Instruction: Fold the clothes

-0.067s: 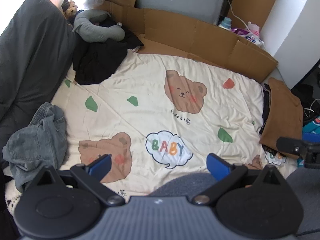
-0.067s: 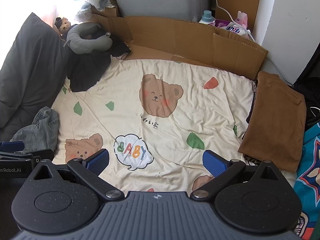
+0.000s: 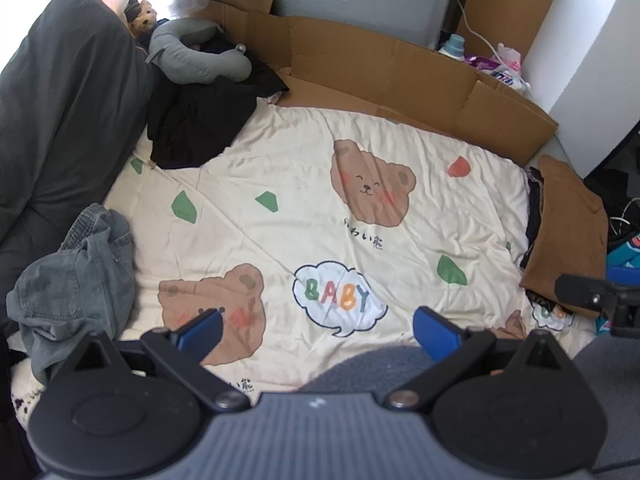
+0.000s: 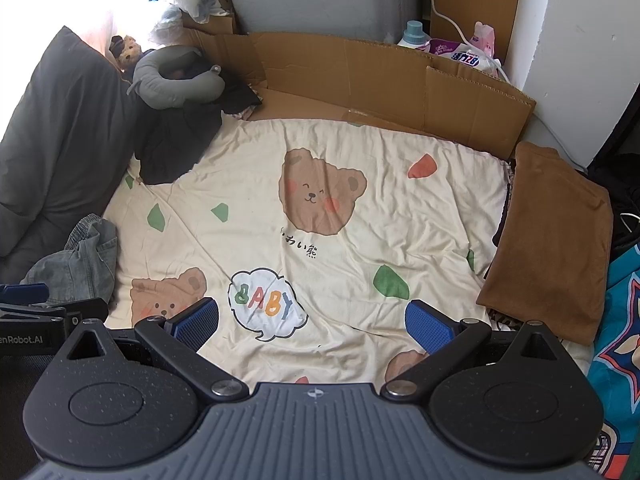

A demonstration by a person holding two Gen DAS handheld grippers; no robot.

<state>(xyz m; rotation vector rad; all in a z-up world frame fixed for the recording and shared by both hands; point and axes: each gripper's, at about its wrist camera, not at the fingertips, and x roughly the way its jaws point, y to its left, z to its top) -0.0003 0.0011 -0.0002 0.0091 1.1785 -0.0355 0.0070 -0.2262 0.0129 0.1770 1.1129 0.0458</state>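
A crumpled grey denim garment [image 3: 76, 276] [image 4: 80, 260] lies at the left edge of a cream bear-print blanket [image 3: 304, 208] [image 4: 320, 216]. A black garment [image 3: 196, 128] [image 4: 180, 140] is heaped at the far left. A folded brown garment [image 3: 568, 232] [image 4: 548, 244] rests on the right edge, on top of darker folded clothes. My left gripper [image 3: 316, 330] hovers open over the blanket's near part, nothing between its blue pads. My right gripper [image 4: 312, 322] is also open and empty, above the "BABY" cloud print. Each gripper shows at the edge of the other's view.
A dark grey pillow [image 3: 60, 120] lines the left side. A grey neck pillow [image 3: 196, 56] and a small teddy bear [image 3: 140, 16] sit at the far left corner. Flattened cardboard [image 3: 400, 80] borders the far edge, with a detergent bottle [image 4: 414, 34] and packets behind. A teal patterned cloth [image 4: 616, 340] lies right.
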